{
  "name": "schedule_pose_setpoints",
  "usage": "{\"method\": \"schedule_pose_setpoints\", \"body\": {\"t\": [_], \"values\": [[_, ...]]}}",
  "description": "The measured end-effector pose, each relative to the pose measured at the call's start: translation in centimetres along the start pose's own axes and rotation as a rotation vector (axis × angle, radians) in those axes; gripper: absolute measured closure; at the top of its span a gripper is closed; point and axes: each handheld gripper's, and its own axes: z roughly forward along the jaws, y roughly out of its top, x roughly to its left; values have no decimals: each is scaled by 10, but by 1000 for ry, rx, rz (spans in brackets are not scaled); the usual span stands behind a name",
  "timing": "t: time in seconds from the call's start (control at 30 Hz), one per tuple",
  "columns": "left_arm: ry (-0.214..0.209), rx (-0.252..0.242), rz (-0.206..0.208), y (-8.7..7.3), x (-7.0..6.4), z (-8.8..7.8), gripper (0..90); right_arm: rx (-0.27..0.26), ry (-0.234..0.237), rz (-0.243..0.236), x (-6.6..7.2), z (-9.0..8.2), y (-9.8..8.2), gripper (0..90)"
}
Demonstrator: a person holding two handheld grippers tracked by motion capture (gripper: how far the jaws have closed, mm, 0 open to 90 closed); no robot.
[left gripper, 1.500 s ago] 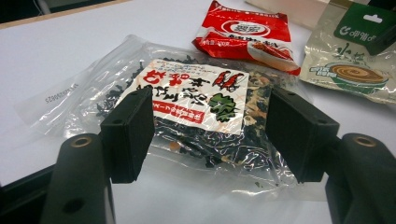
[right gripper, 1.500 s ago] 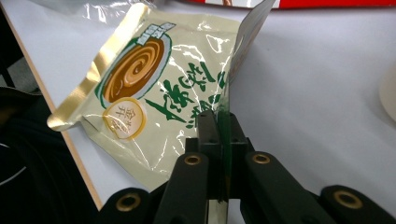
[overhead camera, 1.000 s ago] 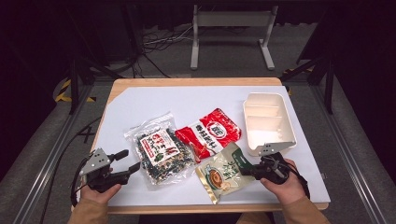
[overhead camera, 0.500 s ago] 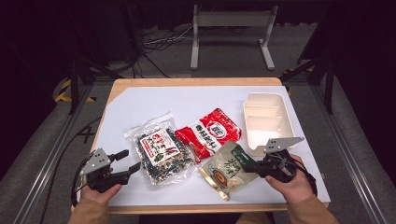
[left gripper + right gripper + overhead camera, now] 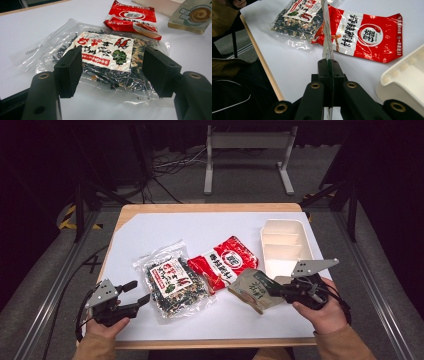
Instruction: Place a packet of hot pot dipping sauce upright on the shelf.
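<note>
Olive-green foil pouch [image 5: 255, 289] with a swirl print is your item: thin, light, floppy, probably slick film. Your right gripper [image 5: 270, 289] is clenched on its right edge seal, the jaws pinching the film edge-on in the right gripper view [image 5: 327, 53]. Judgement: that flat seal is the right place to hold, since the filled middle would slide or crush. Keep the pinch deep, because a corner grip lets it swing and twist.

Pouch sits near the front edge of the white tabletop [image 5: 165, 227], with its far end at 9 o'clock from the gripper and drooping toward the table. Just at 12 o'clock of your right hand is the cream divided tray [image 5: 285, 227]. Red noodle packet [image 5: 224, 262] lies at 10 o'clock of the pouch, close beside it.

Left gripper [image 5: 136, 296] is released, jaws standing wide apart and empty, aimed at the clear seaweed bag [image 5: 172, 285] just at 3 o'clock of it.

Versus a second ago: the pouch lay flat on the table; now its gripped end has come up with your right hand. Left hand, bag, packet and tray unchanged.
</note>
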Motion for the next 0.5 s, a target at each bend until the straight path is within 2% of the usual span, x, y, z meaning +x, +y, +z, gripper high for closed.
{"method": "schedule_pose_setpoints", "body": {"t": [0.5], "values": [[6,-1,-3,-1,1,-1,336,-14,-46,-29,-9,-23,17,899]]}}
